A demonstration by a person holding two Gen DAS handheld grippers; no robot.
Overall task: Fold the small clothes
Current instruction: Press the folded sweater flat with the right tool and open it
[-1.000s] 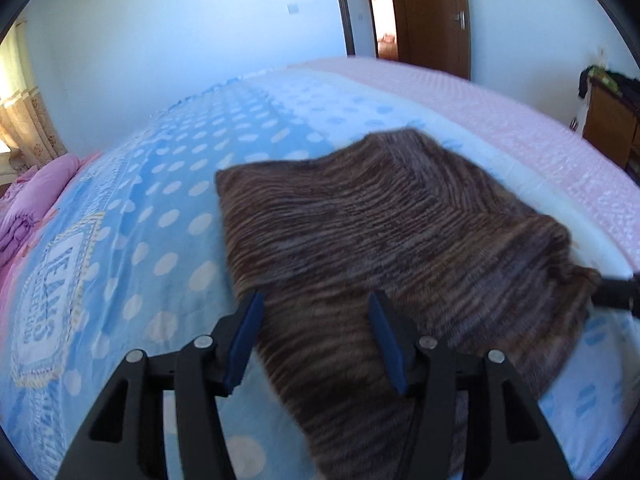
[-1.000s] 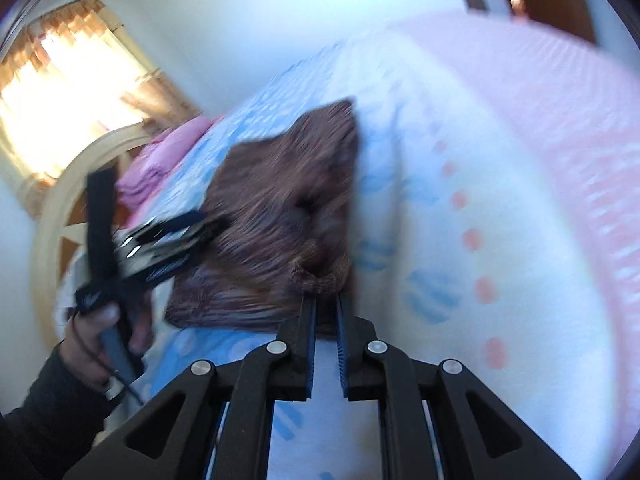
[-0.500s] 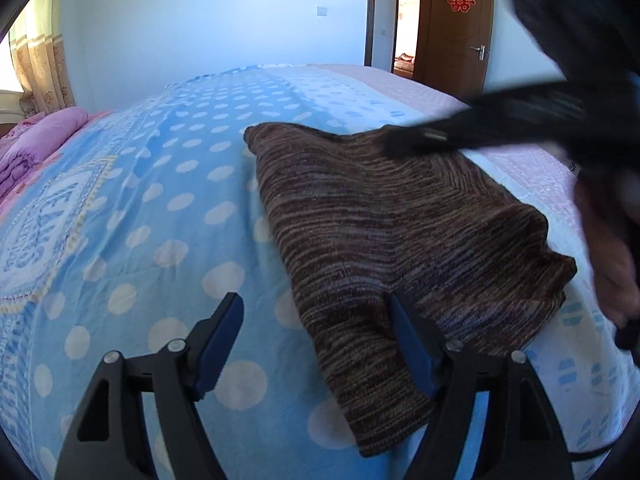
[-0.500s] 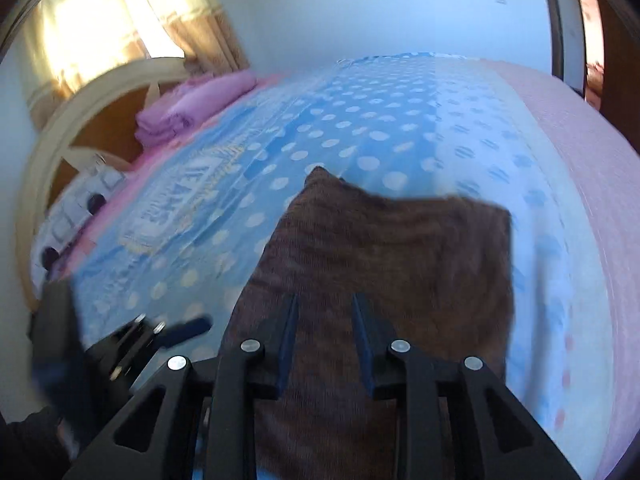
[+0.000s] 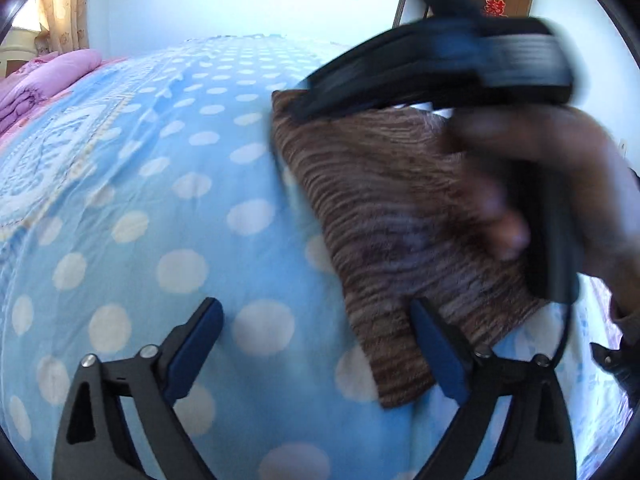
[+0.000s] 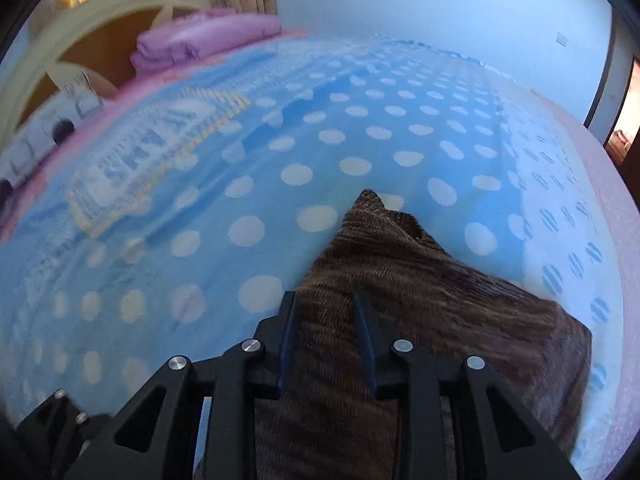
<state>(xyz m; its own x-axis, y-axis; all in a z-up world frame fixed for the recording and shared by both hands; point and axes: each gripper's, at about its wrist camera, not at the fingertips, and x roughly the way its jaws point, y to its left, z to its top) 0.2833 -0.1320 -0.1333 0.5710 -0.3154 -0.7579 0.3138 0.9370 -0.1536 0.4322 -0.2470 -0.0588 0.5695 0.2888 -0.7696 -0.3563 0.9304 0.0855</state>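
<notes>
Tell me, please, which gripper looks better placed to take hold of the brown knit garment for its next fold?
Probably the right gripper: it sits over the brown knit garment, jaws part open with fabric showing between them. The left gripper stands wide open, mostly over the dotted blue bedspread, only one finger at the garment's edge.

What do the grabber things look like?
Each one is black plastic with cut-out triangle holes and small silver screws. The left gripper and the right gripper both have two fingers lined with blue pads. A hand grips the right one's black handle.
</notes>
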